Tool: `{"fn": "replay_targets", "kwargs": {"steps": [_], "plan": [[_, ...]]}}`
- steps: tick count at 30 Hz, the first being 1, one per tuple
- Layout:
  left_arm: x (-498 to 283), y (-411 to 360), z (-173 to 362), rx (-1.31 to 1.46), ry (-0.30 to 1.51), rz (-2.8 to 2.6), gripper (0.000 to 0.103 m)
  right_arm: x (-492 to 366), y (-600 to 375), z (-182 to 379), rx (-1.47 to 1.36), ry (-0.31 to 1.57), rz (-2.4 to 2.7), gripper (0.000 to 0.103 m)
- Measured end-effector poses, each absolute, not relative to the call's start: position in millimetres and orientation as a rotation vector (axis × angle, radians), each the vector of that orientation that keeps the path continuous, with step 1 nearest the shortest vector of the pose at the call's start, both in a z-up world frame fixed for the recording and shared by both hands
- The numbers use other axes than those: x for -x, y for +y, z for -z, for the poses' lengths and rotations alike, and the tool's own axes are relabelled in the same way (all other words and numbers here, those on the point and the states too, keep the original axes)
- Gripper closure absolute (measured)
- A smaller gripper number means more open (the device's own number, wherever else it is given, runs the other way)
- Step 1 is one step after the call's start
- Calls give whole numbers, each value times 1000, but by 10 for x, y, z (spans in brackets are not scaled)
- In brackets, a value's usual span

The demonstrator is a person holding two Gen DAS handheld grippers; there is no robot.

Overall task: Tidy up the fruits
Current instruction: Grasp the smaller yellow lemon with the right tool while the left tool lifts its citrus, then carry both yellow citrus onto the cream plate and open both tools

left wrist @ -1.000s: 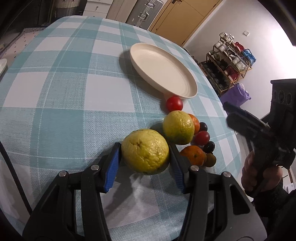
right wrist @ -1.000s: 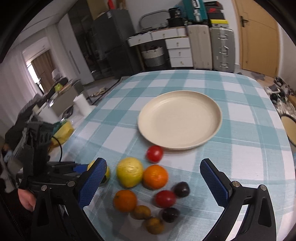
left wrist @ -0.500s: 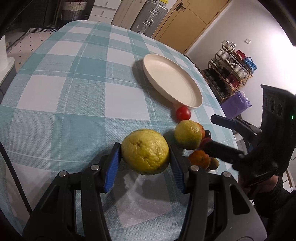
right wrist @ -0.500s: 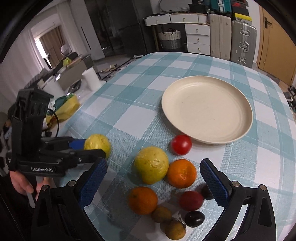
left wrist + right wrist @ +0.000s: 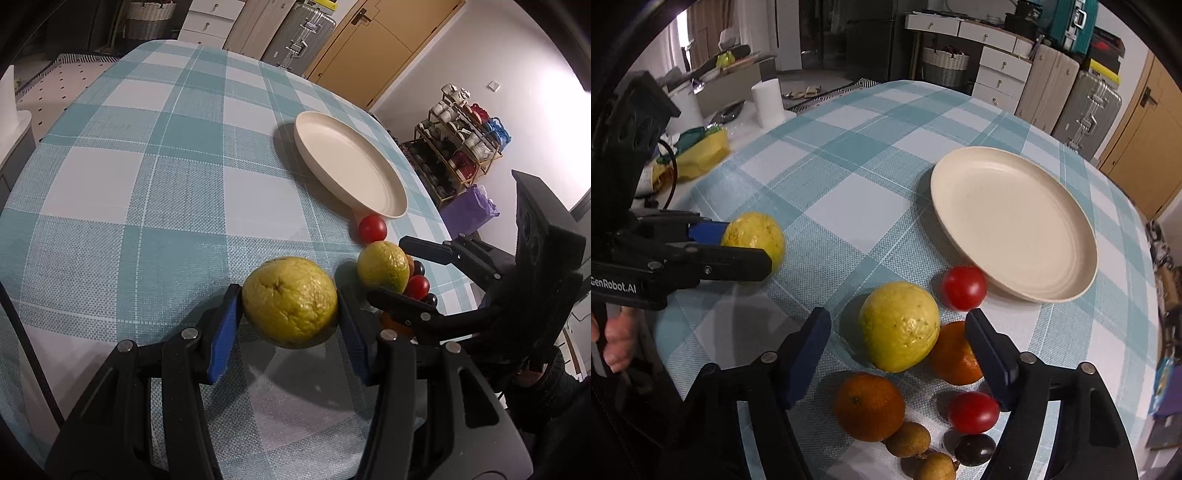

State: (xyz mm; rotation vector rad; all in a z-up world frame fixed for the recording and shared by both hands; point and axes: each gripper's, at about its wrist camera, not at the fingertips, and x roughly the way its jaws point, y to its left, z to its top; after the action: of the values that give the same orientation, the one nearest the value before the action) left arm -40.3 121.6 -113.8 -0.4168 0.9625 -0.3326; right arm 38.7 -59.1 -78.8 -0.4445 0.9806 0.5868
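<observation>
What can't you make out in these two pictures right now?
- Left view: the orange is mostly hidden behind the right gripper.
- Right view: the brown fruit is cut off by the bottom edge.
- Right view: the held guava's near side is covered by the left gripper.

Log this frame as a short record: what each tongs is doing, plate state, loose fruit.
left tongs: shut on yellow guava, lifted off the cloth
right tongs: open, straddling second guava
plate: holds no fruit
loose fruit: two oranges, two red tomatoes, small brown and dark fruits near the table edge
</observation>
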Motion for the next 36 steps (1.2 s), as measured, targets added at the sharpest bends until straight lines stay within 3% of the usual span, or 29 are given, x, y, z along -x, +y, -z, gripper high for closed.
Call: {"fn": "replay_targets", "kwargs": {"steps": [4, 11, 36], "plan": [[405, 1219, 1146, 412, 962, 334, 54, -371, -561, 806, 488, 971, -567, 34], [408, 1224, 1160, 416, 964, 331, 54, -338, -530, 813, 532, 960, -575, 54], [291, 1096, 1101, 391, 980, 314, 54, -535, -994, 555, 95, 935, -675, 54]]}}
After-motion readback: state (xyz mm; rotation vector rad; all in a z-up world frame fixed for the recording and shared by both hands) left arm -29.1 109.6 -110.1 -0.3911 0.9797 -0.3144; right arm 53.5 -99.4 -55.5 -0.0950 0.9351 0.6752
